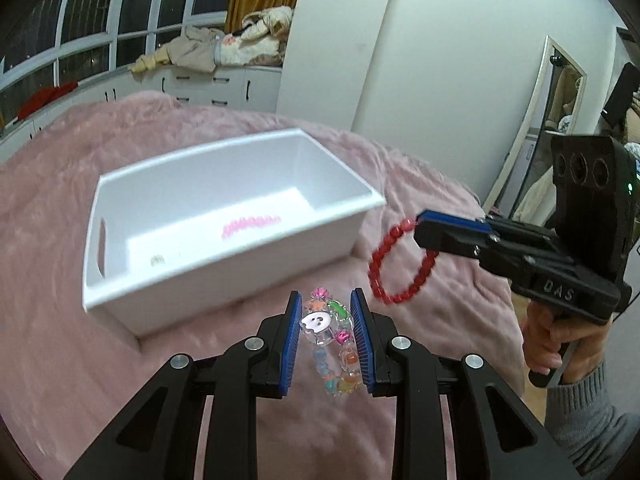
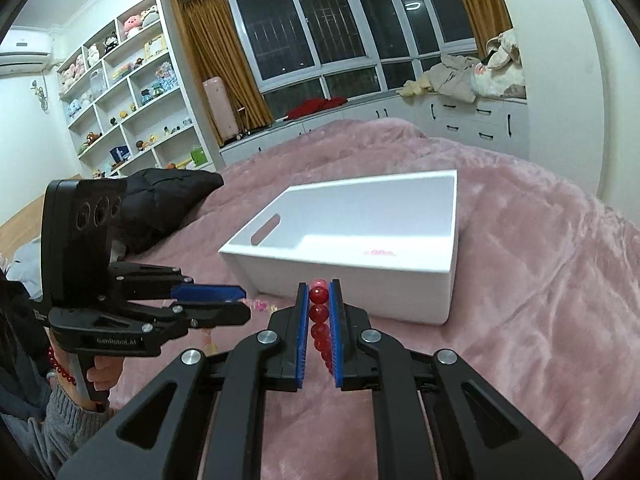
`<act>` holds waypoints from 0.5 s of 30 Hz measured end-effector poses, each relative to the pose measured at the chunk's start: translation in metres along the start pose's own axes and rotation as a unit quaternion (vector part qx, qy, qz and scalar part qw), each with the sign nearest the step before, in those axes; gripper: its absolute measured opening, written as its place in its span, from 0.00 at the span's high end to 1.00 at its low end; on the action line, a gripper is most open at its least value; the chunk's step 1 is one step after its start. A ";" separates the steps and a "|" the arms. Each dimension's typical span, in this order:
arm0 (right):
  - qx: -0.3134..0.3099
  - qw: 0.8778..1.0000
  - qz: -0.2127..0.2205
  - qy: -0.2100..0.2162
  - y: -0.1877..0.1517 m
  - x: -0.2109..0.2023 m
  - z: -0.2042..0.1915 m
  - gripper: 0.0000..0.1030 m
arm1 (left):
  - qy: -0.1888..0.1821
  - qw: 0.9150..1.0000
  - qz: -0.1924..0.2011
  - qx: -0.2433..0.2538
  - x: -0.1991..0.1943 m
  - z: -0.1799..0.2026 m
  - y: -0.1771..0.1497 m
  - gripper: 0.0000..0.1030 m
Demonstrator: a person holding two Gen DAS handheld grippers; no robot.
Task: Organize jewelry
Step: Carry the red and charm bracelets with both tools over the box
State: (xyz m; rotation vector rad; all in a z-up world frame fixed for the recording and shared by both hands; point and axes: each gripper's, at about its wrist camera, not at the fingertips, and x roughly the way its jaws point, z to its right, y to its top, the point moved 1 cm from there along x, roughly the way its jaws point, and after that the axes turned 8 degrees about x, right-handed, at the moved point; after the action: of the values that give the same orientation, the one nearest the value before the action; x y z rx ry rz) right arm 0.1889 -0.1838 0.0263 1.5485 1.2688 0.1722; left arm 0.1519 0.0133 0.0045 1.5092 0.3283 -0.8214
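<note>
Item 1: my left gripper [image 1: 326, 304], jaws pinching a multicoloured charm bracelet [image 1: 331, 340] between the blue pads. The loop is squeezed into a narrow oval, its long axis running along my fingers and pointing toward the box. A white ghost charm [image 1: 316, 322] faces up near the fingertips. It is held above the pink blanket [image 1: 60, 320], just short of the box's near wall.

Item 2: my right gripper [image 2: 319, 285], jaws pressed on a red bead bracelet [image 2: 320, 322]. In the right wrist view the beads line up in a single row between the pads, along the fingers. From the left wrist view the same bracelet [image 1: 400, 264] hangs below the fingertips [image 1: 430, 220] as an open loop, long axis tilted downward, clear of the blanket, just beside the box's right end.

Item 3: white box [image 1: 240, 152], rectangular, open-topped, resting on the bed, slot handle [image 1: 102, 246] in one short wall. Contents: a pink beaded piece [image 1: 250, 226] lying on the floor of the box, lengthwise with it; a small pale item [image 1: 157, 260] near the handle end, too blurred to identify.
</note>
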 end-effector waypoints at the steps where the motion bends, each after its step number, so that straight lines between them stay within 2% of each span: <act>1: 0.001 1.000 0.004 0.000 0.005 0.000 0.000 0.90 | 0.004 1.000 0.006 0.002 -0.002 -0.002 0.006 0.71; 9: 0.006 0.999 0.027 -0.023 0.039 0.009 -0.001 0.90 | 0.027 0.998 0.055 -0.002 -0.009 -0.022 0.044 0.71; 15: 0.010 0.999 0.030 -0.039 0.050 0.024 0.001 0.90 | 0.055 0.996 0.074 0.006 -0.015 -0.036 0.050 0.71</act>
State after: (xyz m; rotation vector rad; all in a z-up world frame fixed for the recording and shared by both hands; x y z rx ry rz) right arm 0.2303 -0.1588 0.0537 1.5974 1.1663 0.1365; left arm 0.1848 0.0451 0.0492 1.5742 0.2905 -0.6255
